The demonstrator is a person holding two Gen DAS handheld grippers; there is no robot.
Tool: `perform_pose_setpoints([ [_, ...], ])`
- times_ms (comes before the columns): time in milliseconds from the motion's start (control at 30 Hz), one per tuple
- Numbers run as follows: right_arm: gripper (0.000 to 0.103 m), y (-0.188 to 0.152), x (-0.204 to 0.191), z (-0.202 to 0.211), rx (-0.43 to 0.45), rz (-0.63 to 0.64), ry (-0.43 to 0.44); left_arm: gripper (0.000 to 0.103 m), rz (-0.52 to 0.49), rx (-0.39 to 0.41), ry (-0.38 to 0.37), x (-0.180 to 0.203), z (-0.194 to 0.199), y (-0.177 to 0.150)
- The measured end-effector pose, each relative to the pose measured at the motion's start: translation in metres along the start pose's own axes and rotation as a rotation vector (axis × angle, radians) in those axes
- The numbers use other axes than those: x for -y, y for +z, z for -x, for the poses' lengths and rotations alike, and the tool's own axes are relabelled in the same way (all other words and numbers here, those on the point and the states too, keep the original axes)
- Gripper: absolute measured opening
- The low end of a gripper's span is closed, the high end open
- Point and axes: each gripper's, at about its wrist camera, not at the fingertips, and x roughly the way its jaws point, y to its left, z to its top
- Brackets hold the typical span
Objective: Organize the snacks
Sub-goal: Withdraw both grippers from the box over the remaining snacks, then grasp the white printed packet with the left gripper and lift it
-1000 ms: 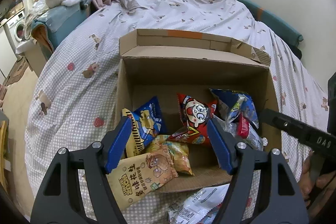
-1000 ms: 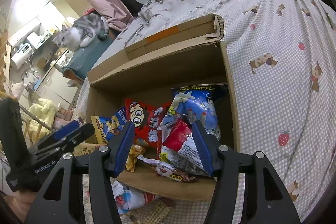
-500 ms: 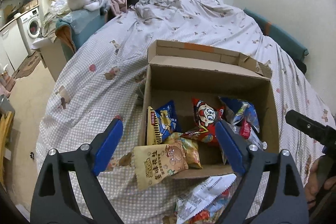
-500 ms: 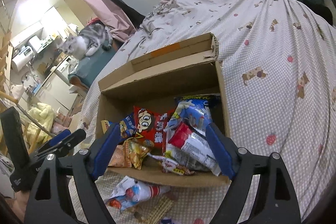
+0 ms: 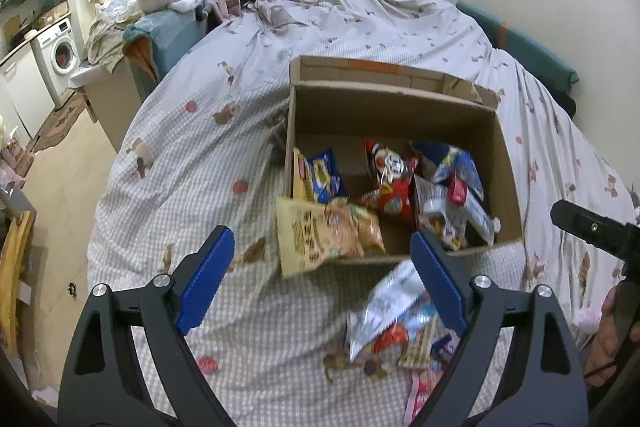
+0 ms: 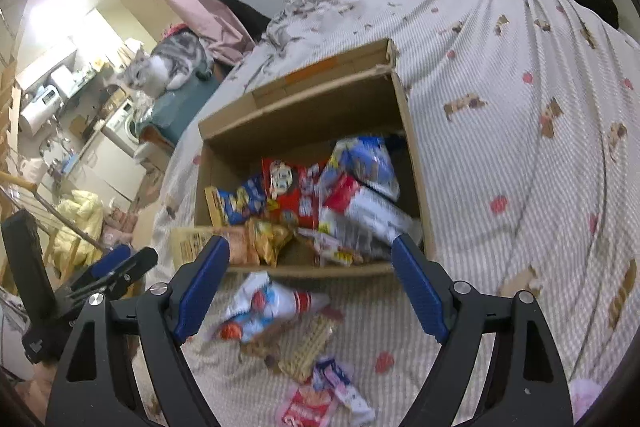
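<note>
Both claws stand wide open and hold nothing — the left claw (image 5: 322,283) and the right claw (image 6: 310,287) hover over the bed (image 5: 192,155), just short of the cardboard box (image 5: 400,115). The box, beyond the fingertips, holds several snack packets (image 6: 352,195); a yellow packet (image 5: 316,235) hangs over its near rim. Loose snacks (image 6: 272,307) lie on the bed between the claws and the box.

Matt brown corrugated cardboard box (image 5: 508,171), glossy crinkled plastic snack packets (image 5: 394,187), soft printed cotton bedspread (image 5: 192,163)
</note>
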Motion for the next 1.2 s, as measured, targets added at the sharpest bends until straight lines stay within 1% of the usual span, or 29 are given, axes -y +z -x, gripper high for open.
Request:
perform_pose_setpoints([
  [133, 0.086, -0.016, 0.001, -0.001, -0.058, -0.006, -0.04, 0.088, 0.015, -0.031, -0.007, -0.005, 0.003, -0.012],
  [167, 0.086, -0.022, 0.004, -0.005, -0.094, -0.019, -0.059, 0.088, 0.022, -0.037, -0.009, -0.007, 0.002, -0.014],
  [267, 0.086, -0.036, 0.014, -0.015, -0.166, -0.065, -0.084, 0.088, 0.044, -0.06, -0.007, -0.012, -0.001, -0.019],
  [333, 0.086, -0.042, 0.02, -0.019, -0.192, -0.083, -0.094, 0.088, 0.059, -0.081, -0.018, -0.015, -0.004, -0.022],
  [433, 0.086, -0.046, 0.028, -0.02, -0.209, -0.111, -0.099, 0.088, 0.062, -0.121, -0.044, -0.013, -0.011, -0.029],
  [500, 0.086, -0.046, 0.034, -0.021, -0.211, -0.135, -0.099, 0.088, 0.042, -0.161, -0.077, -0.005, -0.018, -0.034],
  [567, 0.086, -0.046, 0.041, -0.023, -0.218, -0.177, -0.091, 0.088, 0.006, -0.226, -0.126, 0.007, -0.031, -0.041],
  [667, 0.086, -0.048, 0.051, -0.023, -0.232, -0.225, -0.086, 0.088, -0.05, -0.281, -0.152, 0.028, -0.048, -0.05],
  [767, 0.086, -0.048, 0.054, -0.022, -0.238, -0.221, -0.108, 0.088, -0.102, -0.289, -0.145, 0.045, -0.062, -0.056],
  [833, 0.086, -0.049, 0.056, -0.02, -0.238, -0.215, -0.123, 0.088, -0.139, -0.313, -0.145, 0.056, -0.075, -0.059],
  [933, 0.086, -0.051, 0.061, -0.016, -0.243, -0.211, -0.134, 0.088, -0.173, -0.324, -0.136, 0.066, -0.09, -0.061],
  [1133, 0.086, -0.055, 0.072, -0.014, -0.272, -0.208, -0.151, 0.087, -0.216, -0.331, -0.132, 0.072, -0.105, -0.061],
  [1200, 0.086, -0.056, 0.075, -0.014, -0.279, -0.213, -0.157, 0.085, -0.226, -0.316, -0.123, 0.073, -0.106, -0.059],
])
